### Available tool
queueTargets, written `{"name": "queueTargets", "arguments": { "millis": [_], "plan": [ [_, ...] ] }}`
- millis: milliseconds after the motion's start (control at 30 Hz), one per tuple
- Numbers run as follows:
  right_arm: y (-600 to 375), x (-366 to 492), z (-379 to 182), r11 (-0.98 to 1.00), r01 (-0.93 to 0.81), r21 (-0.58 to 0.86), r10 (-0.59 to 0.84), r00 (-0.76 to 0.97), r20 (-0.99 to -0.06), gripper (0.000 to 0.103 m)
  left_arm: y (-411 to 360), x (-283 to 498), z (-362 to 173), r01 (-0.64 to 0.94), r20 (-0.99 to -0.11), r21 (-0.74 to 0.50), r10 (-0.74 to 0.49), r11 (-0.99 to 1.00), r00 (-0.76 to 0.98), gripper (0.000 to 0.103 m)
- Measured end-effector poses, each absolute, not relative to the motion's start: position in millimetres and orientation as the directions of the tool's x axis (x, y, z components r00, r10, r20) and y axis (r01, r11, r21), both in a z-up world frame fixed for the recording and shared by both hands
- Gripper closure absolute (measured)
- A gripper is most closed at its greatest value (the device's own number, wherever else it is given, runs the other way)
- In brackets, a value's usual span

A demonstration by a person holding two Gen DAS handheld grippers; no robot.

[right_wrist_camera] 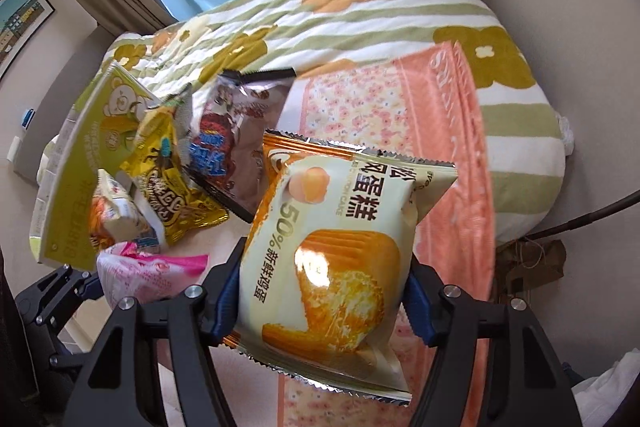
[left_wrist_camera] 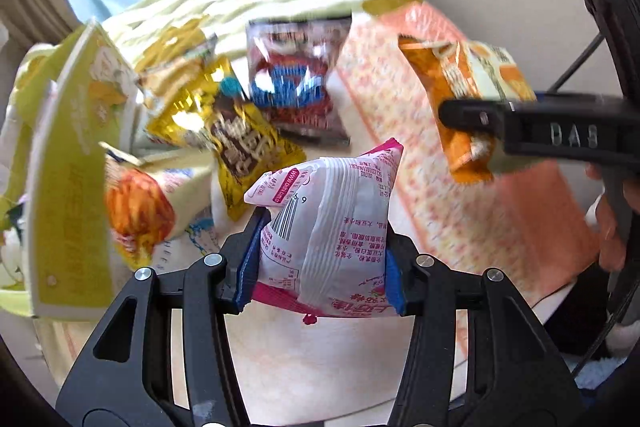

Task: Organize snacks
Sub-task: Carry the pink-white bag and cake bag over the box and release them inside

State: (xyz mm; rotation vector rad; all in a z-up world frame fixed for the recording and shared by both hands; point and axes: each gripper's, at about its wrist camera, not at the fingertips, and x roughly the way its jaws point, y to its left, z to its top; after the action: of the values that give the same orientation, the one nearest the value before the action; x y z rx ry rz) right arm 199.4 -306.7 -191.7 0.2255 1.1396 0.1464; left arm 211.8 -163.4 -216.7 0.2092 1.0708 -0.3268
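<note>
My left gripper [left_wrist_camera: 320, 261] is shut on a pink and white snack packet [left_wrist_camera: 328, 211], held by its sides above the pale surface. The same packet [right_wrist_camera: 140, 275] shows at the lower left of the right wrist view. My right gripper [right_wrist_camera: 320, 293] is shut on a cream and orange cake packet [right_wrist_camera: 336, 251], lifted clear of the bed. In the left wrist view that cake packet [left_wrist_camera: 460, 79] hangs at the right between black fingers [left_wrist_camera: 472, 117]. A loose pile lies to the left: a yellow packet [left_wrist_camera: 240, 147], a dark red and blue packet [left_wrist_camera: 296, 79] and an orange and white packet [left_wrist_camera: 140, 211].
A yellow-green carton [left_wrist_camera: 72, 187] stands tilted at the left of the pile. A pink flowered towel [right_wrist_camera: 440, 131] covers the right part of the bed, over a striped quilt with flowers [right_wrist_camera: 360, 15]. Behind are curtains and a window, and a wall runs along the right.
</note>
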Motion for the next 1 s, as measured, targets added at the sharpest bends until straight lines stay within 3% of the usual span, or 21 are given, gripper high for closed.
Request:
{"name": "queueTargets", "arguments": {
  "millis": [300, 533, 800, 1000],
  "plan": [
    [-288, 186, -124, 0.96, -0.142, 0.24, 0.278, 0.516, -0.81, 0.04, -132, 207, -134, 0.236, -0.783, -0.019, -0.161, 0.972, 0.601, 0.056],
    [-243, 199, -87, 0.925, -0.284, 0.251, 0.372, 0.55, -0.748, 0.04, -66, 215, -86, 0.101, -0.736, -0.06, -0.113, 0.993, 0.668, 0.056],
    [-162, 226, -62, 0.877, -0.419, 0.237, 0.451, 0.544, -0.707, 0.04, 25, 240, -61, -0.008, -0.701, -0.052, -0.031, 0.999, 0.712, 0.056],
    [-93, 262, -63, 0.861, -0.439, 0.256, 0.477, 0.523, -0.706, 0.04, 98, 276, -61, -0.044, -0.723, -0.064, -0.016, 0.997, 0.691, 0.056]
  ]
}}
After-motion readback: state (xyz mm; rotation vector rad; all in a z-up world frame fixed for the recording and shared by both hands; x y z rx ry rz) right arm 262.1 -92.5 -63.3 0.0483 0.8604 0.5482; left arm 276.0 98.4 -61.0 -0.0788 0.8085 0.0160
